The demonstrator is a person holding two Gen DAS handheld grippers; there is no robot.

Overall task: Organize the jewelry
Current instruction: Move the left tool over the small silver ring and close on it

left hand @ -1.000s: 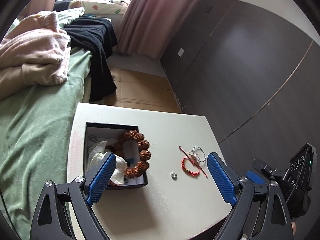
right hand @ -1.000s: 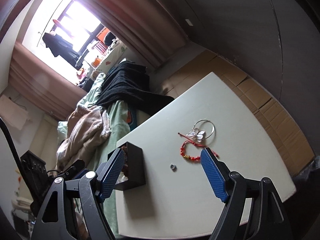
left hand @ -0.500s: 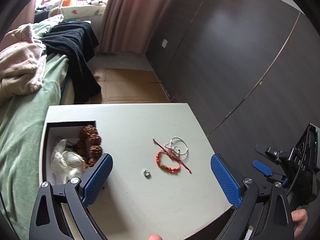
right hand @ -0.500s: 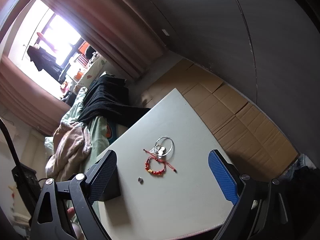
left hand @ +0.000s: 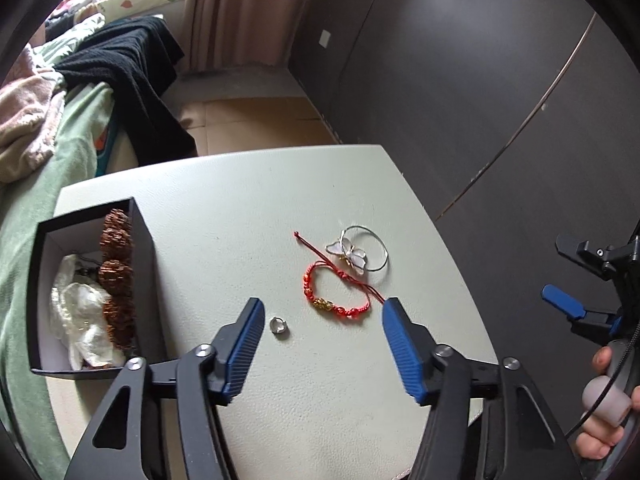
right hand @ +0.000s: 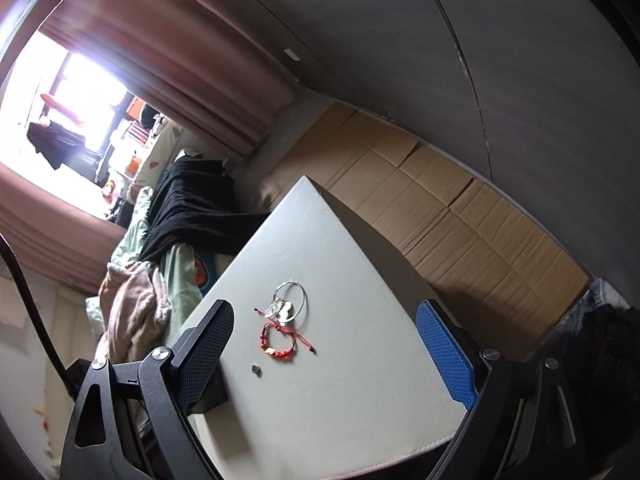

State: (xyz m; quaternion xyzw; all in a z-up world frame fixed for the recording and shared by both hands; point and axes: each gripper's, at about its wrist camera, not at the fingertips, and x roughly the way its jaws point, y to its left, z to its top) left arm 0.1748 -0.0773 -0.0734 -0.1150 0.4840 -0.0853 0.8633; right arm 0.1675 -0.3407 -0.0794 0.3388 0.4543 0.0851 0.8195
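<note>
On a pale table [left hand: 224,208] lie a red cord bracelet [left hand: 334,294], a silver bangle with a white butterfly [left hand: 360,254] and a small silver ring [left hand: 278,325]. A black box [left hand: 90,288] at the left holds a brown bead bracelet [left hand: 116,276] and white wrapping. My left gripper [left hand: 322,334] is open and empty, low over the table, with the ring and red bracelet between its fingers. My right gripper [right hand: 326,348] is open and empty, higher up. In the right wrist view the red bracelet [right hand: 280,340], bangle [right hand: 290,302] and ring [right hand: 256,369] show.
A bed with green sheet [left hand: 48,184], pink blanket and black garment [left hand: 132,68] lies left of the table. A dark wall [left hand: 460,80] and cardboard-covered floor [right hand: 460,208] lie beyond. The right gripper's body and the hand holding it [left hand: 608,384] show at the right.
My left gripper has swung right from over the box and come down toward the ring and red bracelet. My right gripper has drawn back and tilted; the jewelry looks smaller.
</note>
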